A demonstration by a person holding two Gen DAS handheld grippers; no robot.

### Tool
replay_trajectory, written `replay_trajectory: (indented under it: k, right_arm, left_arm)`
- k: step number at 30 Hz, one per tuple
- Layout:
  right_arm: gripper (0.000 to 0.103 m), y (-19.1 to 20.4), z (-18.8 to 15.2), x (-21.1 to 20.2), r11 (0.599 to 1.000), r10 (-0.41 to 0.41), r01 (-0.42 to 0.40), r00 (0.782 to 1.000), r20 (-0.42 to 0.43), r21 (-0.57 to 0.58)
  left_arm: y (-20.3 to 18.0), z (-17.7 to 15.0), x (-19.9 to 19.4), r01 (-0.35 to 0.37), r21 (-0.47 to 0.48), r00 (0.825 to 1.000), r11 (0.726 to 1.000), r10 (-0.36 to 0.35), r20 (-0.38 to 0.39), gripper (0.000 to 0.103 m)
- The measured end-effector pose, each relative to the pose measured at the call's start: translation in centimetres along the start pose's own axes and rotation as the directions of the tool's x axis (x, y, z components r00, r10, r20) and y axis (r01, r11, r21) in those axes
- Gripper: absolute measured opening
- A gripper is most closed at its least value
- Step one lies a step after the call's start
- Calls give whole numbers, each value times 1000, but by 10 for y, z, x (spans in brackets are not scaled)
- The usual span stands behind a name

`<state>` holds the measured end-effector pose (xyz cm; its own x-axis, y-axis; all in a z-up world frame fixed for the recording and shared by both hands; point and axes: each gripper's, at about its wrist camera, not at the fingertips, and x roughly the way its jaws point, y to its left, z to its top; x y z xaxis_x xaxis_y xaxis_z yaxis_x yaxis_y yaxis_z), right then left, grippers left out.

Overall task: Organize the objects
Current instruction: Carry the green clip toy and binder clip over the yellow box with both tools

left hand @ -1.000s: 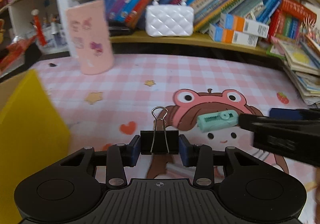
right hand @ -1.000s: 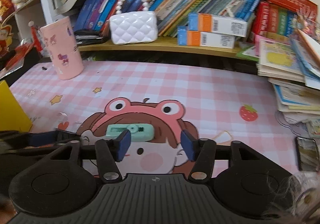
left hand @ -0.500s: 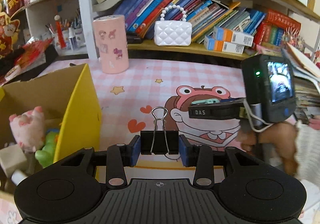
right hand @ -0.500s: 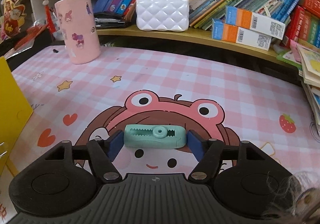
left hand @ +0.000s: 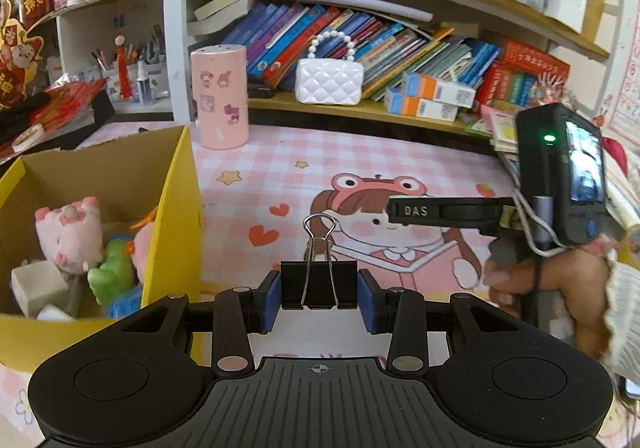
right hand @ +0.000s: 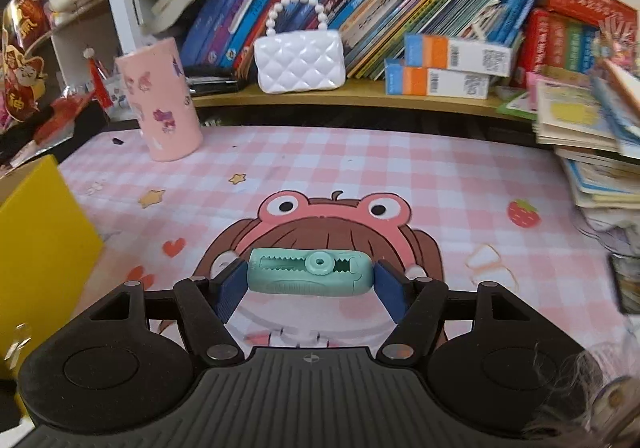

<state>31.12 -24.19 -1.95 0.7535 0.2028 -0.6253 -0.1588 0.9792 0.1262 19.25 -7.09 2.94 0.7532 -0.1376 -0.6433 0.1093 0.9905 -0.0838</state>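
Left gripper (left hand: 319, 298) clamped narrow on a black binder clip (left hand: 319, 284), wire handle upright, hanging over the worktop's left edge just beside the yellow box (left hand: 176, 208). Box lying to the clip's left, open top, plush toys (left hand: 70, 232) already inside; only its near wall in between. Right gripper (right hand: 308, 284) straddling a mint green clip (right hand: 308, 274) at worktop centre, long axis running crosswise from pad to pad, jaws having just been opening and now at medium width, pads (right hand: 230, 290) at its ends with a sliver of gap, so probably not gripping. Pink cup (right hand: 160, 104) well back near the shelf, clear of both. Likely next: binder clip into box.
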Motion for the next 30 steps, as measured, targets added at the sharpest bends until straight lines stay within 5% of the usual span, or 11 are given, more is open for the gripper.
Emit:
replay_trajectory:
  k: [14,30]
  right_arm:
    - [66,63,-71,-127,999,-19,18,999,-29,-30]
    - [66,180,-136,-177,989,62,-74,993,-99,-130]
  left_arm:
    - [47,-60,-59,44,-10,999,999,-44,-23,38]
    - [122,-111,-124,-40,-16,999,999,39,-26,38]
